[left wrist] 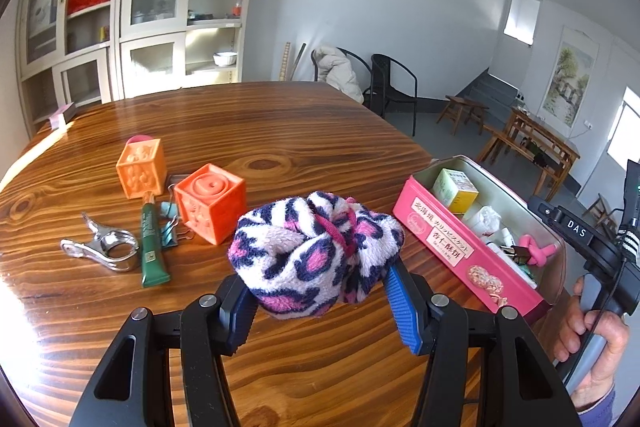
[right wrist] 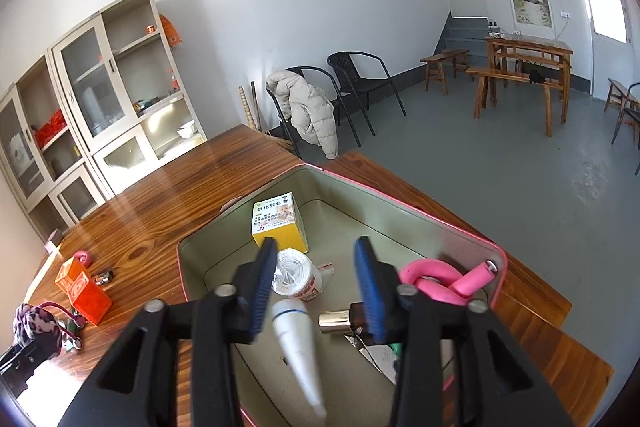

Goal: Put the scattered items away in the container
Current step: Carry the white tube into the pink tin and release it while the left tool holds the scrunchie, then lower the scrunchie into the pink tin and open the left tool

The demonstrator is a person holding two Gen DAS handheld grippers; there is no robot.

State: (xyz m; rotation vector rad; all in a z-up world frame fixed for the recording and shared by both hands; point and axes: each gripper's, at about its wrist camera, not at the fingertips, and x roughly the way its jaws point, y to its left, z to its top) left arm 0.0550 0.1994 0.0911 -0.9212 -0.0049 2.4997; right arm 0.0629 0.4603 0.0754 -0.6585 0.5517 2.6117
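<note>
My left gripper [left wrist: 320, 279] is shut on a fuzzy leopard-print cloth bundle [left wrist: 316, 251], pink, navy and white, held over the wooden table [left wrist: 280, 131]. The bundle also shows at the far left of the right wrist view [right wrist: 34, 323]. The pink tin [left wrist: 452, 247] stands to its right with its lid off. My right gripper [right wrist: 316, 279] is open and empty above the tin's inside [right wrist: 352, 211]. In the tin lie a yellow box [right wrist: 278, 223], a white twine roll [right wrist: 296, 273], a white tube [right wrist: 298, 339], a pink knotted foam piece [right wrist: 444, 281] and a metal-capped item [right wrist: 336, 321].
On the table left of the bundle lie two orange cubes [left wrist: 210, 201] [left wrist: 142, 167], a green tube [left wrist: 151, 247], a metal clip [left wrist: 106, 247] and binder clips [left wrist: 172, 227]. A pink round item [right wrist: 84, 258] sits behind the cubes. Cabinets, chairs and benches stand beyond the table.
</note>
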